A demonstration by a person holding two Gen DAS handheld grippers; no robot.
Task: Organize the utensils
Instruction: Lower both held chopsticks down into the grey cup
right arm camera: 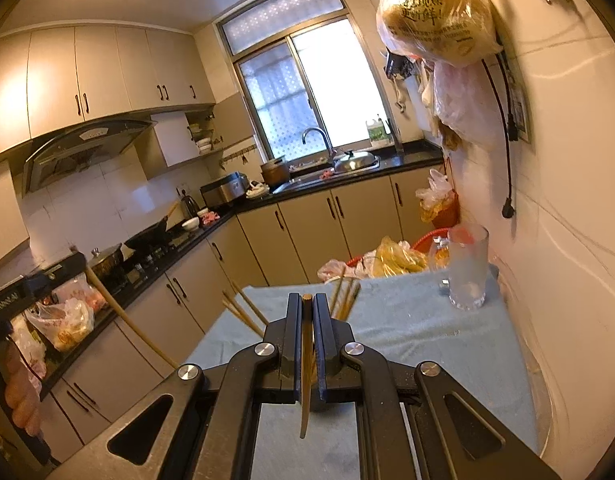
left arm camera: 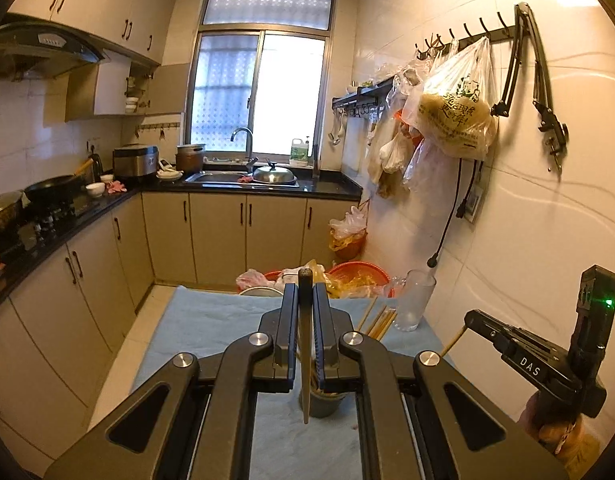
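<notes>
The left hand-held gripper [left arm camera: 305, 300] is closed on a dark-tipped chopstick [left arm camera: 305, 344], held along its fingers above a small grey cup [left arm camera: 321, 402] with more chopsticks in it, standing on the blue-clothed worktop [left arm camera: 211, 320]. The right hand-held gripper [right arm camera: 306, 304] is likewise clamped on a wooden chopstick [right arm camera: 306, 380]. Loose chopsticks [left arm camera: 381, 322] lie on the cloth near a clear glass pitcher [left arm camera: 415, 300] at the worktop's far right corner, by the tiled wall [left arm camera: 547, 220].
</notes>
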